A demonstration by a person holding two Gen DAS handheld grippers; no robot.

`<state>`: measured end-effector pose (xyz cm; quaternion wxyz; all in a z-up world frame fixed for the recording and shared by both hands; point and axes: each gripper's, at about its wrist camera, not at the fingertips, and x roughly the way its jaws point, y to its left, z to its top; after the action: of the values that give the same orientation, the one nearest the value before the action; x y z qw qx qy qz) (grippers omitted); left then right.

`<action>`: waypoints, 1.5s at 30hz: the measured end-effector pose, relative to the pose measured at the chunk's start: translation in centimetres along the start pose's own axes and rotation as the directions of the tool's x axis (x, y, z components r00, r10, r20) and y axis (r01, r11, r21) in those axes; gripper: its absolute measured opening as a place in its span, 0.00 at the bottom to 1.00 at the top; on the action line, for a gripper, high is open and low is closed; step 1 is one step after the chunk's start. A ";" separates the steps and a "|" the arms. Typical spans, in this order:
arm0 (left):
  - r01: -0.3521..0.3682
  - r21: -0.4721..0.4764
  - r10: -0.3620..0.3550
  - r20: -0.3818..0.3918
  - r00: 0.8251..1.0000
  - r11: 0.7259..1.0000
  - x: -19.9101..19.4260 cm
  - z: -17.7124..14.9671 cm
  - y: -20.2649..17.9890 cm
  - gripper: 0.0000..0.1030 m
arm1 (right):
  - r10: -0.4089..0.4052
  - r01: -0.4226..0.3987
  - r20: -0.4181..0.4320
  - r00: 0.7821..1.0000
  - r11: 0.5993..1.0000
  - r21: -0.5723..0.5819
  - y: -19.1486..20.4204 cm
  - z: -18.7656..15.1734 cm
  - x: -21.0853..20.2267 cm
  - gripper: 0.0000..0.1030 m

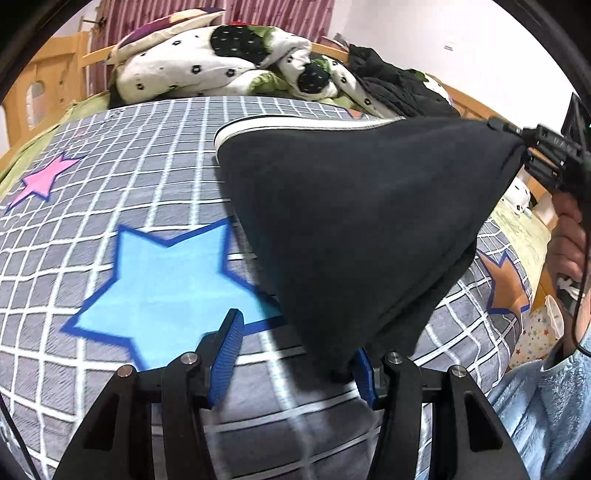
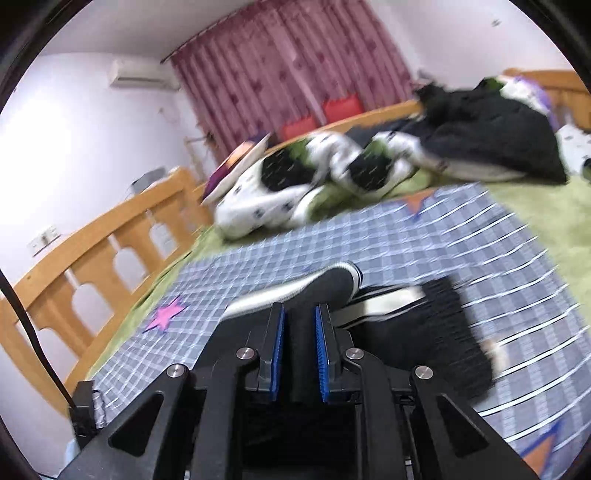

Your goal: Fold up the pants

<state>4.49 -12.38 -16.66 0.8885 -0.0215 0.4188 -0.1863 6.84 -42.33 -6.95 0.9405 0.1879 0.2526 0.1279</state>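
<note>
My right tongs (image 2: 299, 343): clamped narrow on a bunched fold of the black pants (image 1: 354, 229), lifting that corner off the bed; in the left view these tongs (image 1: 524, 147) pinch the raised tip.
My left tongs (image 1: 295, 354): standing fairly wide; the lowest corner of the pants hangs against the right pad (image 1: 364, 373), while the left pad (image 1: 229, 354) is bare. I cannot tell whether it grips.
Pants: one pair, black with a white side stripe (image 1: 295, 123), stretched as a tent between the two tongs, its far end lying on the bedsheet (image 1: 110, 192).
Bedsheet: grey with a white grid; four stars showing, one blue (image 1: 166, 280) beside the pants, one pink (image 1: 40, 181) farther off, two orange.
Beyond the pants: a crumpled white spotted quilt (image 1: 177, 70), a dark heap of clothes (image 1: 399, 81) and one pillow (image 1: 166, 29).
Around the bed: wooden rails (image 2: 92, 258), pink curtain (image 2: 295, 74), one air conditioner (image 2: 144, 75).
At the pants' right: a hand (image 1: 569, 236) and blue sleeve (image 1: 546, 398).
</note>
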 end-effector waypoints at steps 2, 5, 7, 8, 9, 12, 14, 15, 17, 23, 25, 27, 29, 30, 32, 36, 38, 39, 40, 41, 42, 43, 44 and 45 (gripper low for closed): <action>0.019 0.010 -0.019 0.002 1.000 1.000 0.3 0.1 -0.9 0.50 | -0.062 0.062 0.010 0.998 0.998 0.003 -2.4 -0.2 -0.5 0.15; 0.040 0.033 -0.040 -0.002 0.999 0.999 0.9 0.0 -2.1 0.50 | -0.094 0.094 -0.011 0.996 0.992 0.080 -6.2 -1.3 -0.5 0.15; 0.024 0.051 -0.024 -0.013 1.000 0.998 1.6 -0.2 -2.4 0.43 | -0.112 0.114 -0.024 0.993 0.987 0.115 -8.2 -2.1 -0.6 0.15; 0.016 0.059 -0.015 -0.021 1.000 0.998 1.8 -0.6 -2.5 0.39 | -0.140 0.144 -0.038 0.989 0.984 0.107 -8.7 -2.7 -0.4 0.15; 0.020 0.059 -0.018 -0.022 1.000 0.998 1.9 -0.7 -2.7 0.34 | -0.171 0.178 -0.073 0.983 0.979 0.103 -9.3 -3.5 0.3 0.15; 0.014 0.064 -0.013 -0.005 1.000 0.998 1.7 -1.2 -2.7 0.25 | -0.231 0.251 -0.179 0.957 0.963 0.101 -10.9 -5.8 2.9 0.16; 0.012 0.063 -0.011 -0.013 1.000 0.998 1.7 -1.3 -2.6 0.25 | -0.218 0.235 -0.156 0.963 0.966 0.105 -11.1 -5.8 2.5 0.16; 0.015 0.055 -0.014 -0.017 1.000 0.998 1.6 -1.3 -2.5 0.25 | -0.224 0.242 -0.161 0.961 0.965 0.103 -10.9 -5.7 2.3 0.16; 0.024 0.039 -0.023 -0.029 0.999 0.999 1.4 -1.1 -2.2 0.25 | -0.247 0.262 -0.158 0.956 0.962 0.083 -10.3 -5.7 2.1 0.18; 0.057 0.040 -0.056 -0.035 0.998 0.998 -1.2 -1.7 -1.2 0.35 | -0.308 0.310 -0.119 0.944 0.951 -0.004 -8.2 -5.0 0.5 0.32; 0.013 0.056 -0.012 -0.014 1.000 0.998 -2.6 -1.8 -0.8 0.42 | -0.298 0.300 -0.104 0.949 0.954 0.011 -8.2 -4.5 -0.4 0.51; 0.005 0.053 -0.006 0.019 1.000 0.999 -3.8 -1.1 -0.1 0.51 | -0.280 0.284 -0.103 0.954 0.958 0.027 -8.2 -3.2 -0.4 0.60; 0.022 0.013 -0.022 0.033 0.999 1.000 -4.0 0.7 1.0 0.66 | -0.269 0.273 -0.139 0.953 0.962 0.007 -7.9 -1.8 0.7 0.62; 0.037 -0.010 -0.036 0.036 0.999 0.999 -3.7 1.6 1.4 0.67 | -0.268 0.269 -0.160 0.950 0.963 -0.019 -7.6 -1.1 1.6 0.64; 0.067 -0.063 -0.065 0.027 0.997 0.996 -2.6 3.6 2.4 0.67 | -0.277 0.268 -0.197 0.941 0.961 -0.072 -7.3 -0.1 3.7 0.68; 0.145 -0.193 -0.140 0.041 0.989 0.970 1.3 7.2 4.4 0.67 | -0.274 0.263 -0.336 0.901 0.961 -0.080 -8.1 0.7 9.0 0.68; 0.158 -0.244 -0.160 0.013 0.987 0.957 4.2 8.3 5.2 0.65 | -0.296 0.279 -0.380 0.876 0.955 -0.099 -8.8 0.3 11.0 0.68; 0.160 -0.262 -0.169 -0.010 0.986 0.952 5.9 8.7 5.6 0.65 | -0.303 0.283 -0.407 0.862 0.953 -0.108 -9.2 -0.2 12.0 0.68; 0.151 -0.276 -0.169 -0.044 0.985 0.949 7.9 9.0 6.0 0.65 | -0.308 0.285 -0.417 0.855 0.951 -0.118 -9.6 -0.5 12.6 0.68; 0.145 -0.286 -0.171 -0.069 0.983 0.947 9.3 9.0 6.3 0.64 | -0.308 0.279 -0.417 0.855 0.951 -0.130 -9.8 -0.8 12.8 0.68; 0.154 -0.298 -0.186 -0.080 0.979 0.942 10.4 8.9 6.5 0.63 | -0.300 0.264 -0.416 0.858 0.954 -0.143 -9.9 -1.1 12.9 0.68; 0.186 -0.316 -0.217 -0.065 0.974 0.930 11.4 8.8 6.7 0.63 | -0.294 0.253 -0.416 0.861 0.956 -0.151 -10.0 -1.3 12.9 0.68; 0.201 -0.319 -0.228 -0.046 0.973 0.926 11.6 8.8 6.7 0.62 | -0.280 0.239 -0.418 0.864 0.960 -0.149 -10.2 -1.5 13.0 0.68; 0.216 -0.312 -0.239 -0.036 0.970 0.925 11.9 8.9 6.5 0.56 | -0.255 0.222 -0.433 0.865 0.967 -0.127 -10.8 -1.8 13.3 0.68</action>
<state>20.18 -11.52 -20.92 0.8308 -0.2006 0.4695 -0.2215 18.62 -47.07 -18.64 0.8723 0.0863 0.4777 0.0595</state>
